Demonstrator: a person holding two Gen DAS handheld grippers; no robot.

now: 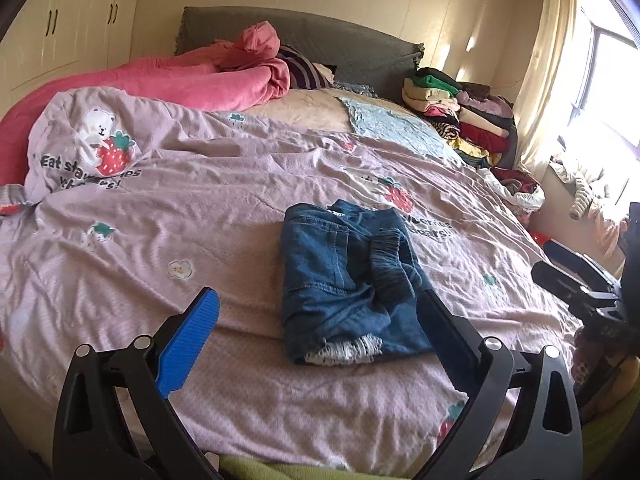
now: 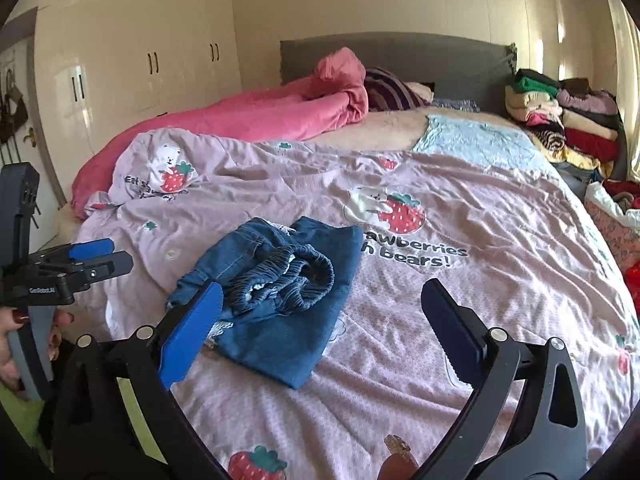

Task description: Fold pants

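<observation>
A bedroom is shown, with cream wardrobe doors (image 2: 132,64) behind a wide bed spread with a wrinkled pale lilac quilt printed with bears and strawberries (image 1: 192,216). A rolled pink blanket (image 1: 168,84) is seen beyond the quilt, toward the grey padded headboard (image 2: 400,60), and a stack of folded clothes in mixed colours (image 1: 460,116) is piled at the quilt's far right corner.

The small blue denim pants with a gathered elastic waistband (image 2: 280,284) are laid near the middle of the quilt's near half, just beside the printed strawberry slogan. They are already folded into a compact bundle, the waistband bunched on top and a white patterned lining exposed at the near edge.

The left gripper (image 1: 320,332) is held above the quilt's near edge with its jaws spread fully wide; nothing is held, though its right finger overlaps the bundle's near corner in the left wrist view. The right gripper (image 2: 324,320) is likewise spread wide and empty, its blue ribbed pad (image 2: 192,332) in front of the bundle's left edge without evident contact.

The denim is judged light, soft and limp, yet thick where layered, so it should hold a crease but may spring open at the bulky waistband. Any further hold is best taken at the flat folded edges or outer corners, one in each gripper, rather than on the lumpy elastic.
</observation>
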